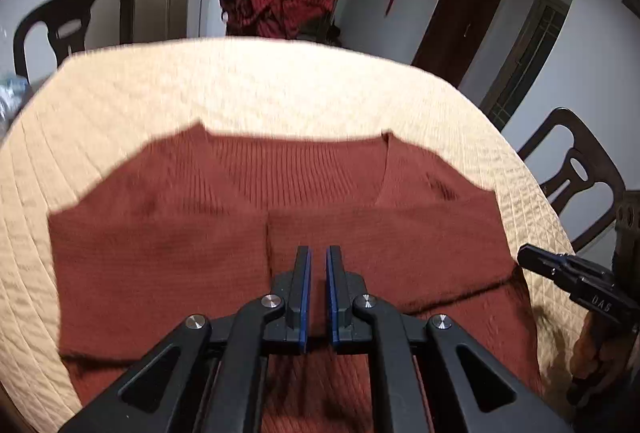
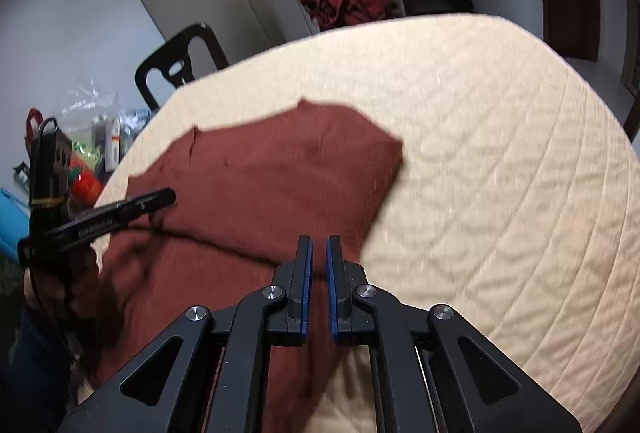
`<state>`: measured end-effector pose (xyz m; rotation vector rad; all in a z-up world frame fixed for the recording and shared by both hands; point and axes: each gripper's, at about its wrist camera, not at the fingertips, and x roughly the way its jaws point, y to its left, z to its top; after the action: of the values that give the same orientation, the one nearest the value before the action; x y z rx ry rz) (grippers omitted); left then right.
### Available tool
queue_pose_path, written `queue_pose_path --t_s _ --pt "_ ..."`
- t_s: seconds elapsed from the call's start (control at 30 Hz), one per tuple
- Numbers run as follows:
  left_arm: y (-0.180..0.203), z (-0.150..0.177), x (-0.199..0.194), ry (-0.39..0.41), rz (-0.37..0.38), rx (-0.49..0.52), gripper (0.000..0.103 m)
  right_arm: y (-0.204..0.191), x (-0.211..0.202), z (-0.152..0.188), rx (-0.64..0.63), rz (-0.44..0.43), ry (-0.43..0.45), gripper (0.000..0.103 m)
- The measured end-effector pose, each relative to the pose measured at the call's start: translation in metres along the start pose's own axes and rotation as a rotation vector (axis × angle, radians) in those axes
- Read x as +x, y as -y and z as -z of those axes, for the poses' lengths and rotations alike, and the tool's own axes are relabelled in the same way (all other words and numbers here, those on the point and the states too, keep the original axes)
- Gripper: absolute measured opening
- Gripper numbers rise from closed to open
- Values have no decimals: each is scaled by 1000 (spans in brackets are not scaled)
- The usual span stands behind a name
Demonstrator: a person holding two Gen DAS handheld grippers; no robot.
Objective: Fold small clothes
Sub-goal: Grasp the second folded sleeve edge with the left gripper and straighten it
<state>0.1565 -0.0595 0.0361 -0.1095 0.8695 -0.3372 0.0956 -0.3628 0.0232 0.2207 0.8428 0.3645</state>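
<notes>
Round table [image 1: 280, 85], cream quilted cover, rust-red sweater [image 1: 180, 241] flat on top

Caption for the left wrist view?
Shut left gripper above a rust-red sweater on the quilted table cover.

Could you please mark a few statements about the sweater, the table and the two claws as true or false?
1. The sweater is blue. False: it is rust red.
2. The sweater lies on a cream quilted table cover. True.
3. The left claw holds a sleeve up in the air. False: it is shut with nothing between its pads.
4. The right claw is shut and empty. True.
5. A dark chair stands behind the table. True.
</notes>
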Motion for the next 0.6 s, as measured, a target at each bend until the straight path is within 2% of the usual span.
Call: queue_pose_path --t_s 0.1,0.2,0.27,0.4,0.53,0.6 --pt "1 -9 7 3 -1 -9 9 -1 15 -14 -21 7 -3 5" --pt "-3 -10 26 -31 -29 -15 10 13 38 -25 10 50 -33 5" --pt "-3 -8 29 -17 -21 -7 10 25 45 -29 42 46 -30 5" --pt "-4 -8 22 -24 -24 -5 10 24 35 -29 46 55 -29 6" --pt "-8 4 3 -3 -24 15 10 4 13 -9 -22 16 -27 8" --pt "-13 12 3 -27 -22 3 10 0 11 2 -46 13 -41 8"
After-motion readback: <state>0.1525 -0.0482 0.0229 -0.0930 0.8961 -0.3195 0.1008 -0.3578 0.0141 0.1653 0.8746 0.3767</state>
